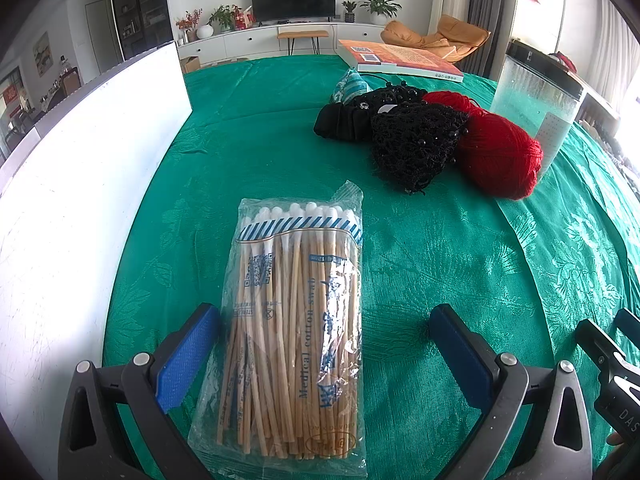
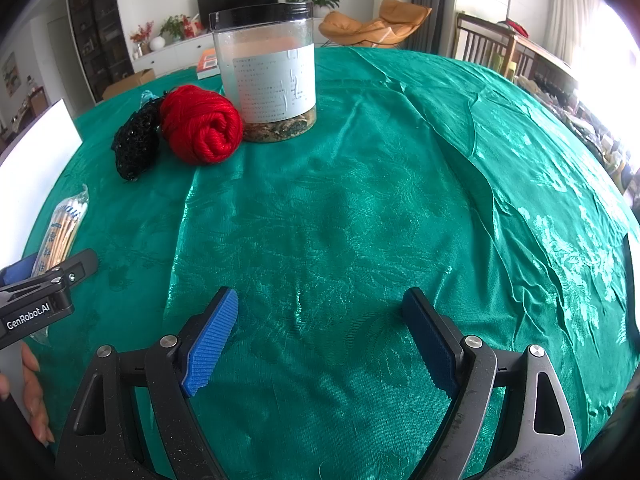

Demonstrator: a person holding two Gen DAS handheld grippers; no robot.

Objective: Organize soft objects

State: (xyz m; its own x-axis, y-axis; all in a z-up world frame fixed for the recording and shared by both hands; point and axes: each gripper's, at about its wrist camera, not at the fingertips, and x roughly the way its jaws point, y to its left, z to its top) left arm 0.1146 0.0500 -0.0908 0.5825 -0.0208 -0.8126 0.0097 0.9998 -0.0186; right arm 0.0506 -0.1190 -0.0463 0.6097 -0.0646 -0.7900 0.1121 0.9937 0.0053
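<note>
Left gripper (image 1: 324,350): jaws spread wide, straddling the near end of the cotton swab packet (image 1: 294,320); left pad beside the packet's edge, contact cannot be confirmed; nothing gripped.
Right gripper (image 2: 320,344): jaws spread wide over bare green tablecloth (image 2: 360,200); holding nothing.
Cotton swab packet: flat on the cloth, lower centre of left view.
Red yarn ball (image 1: 498,154): right of centre, touching the black mesh pouch (image 1: 412,140).
Plastic jar (image 2: 266,74): upright, just behind the yarn.
White board (image 1: 80,184): left edge of frame.
</note>
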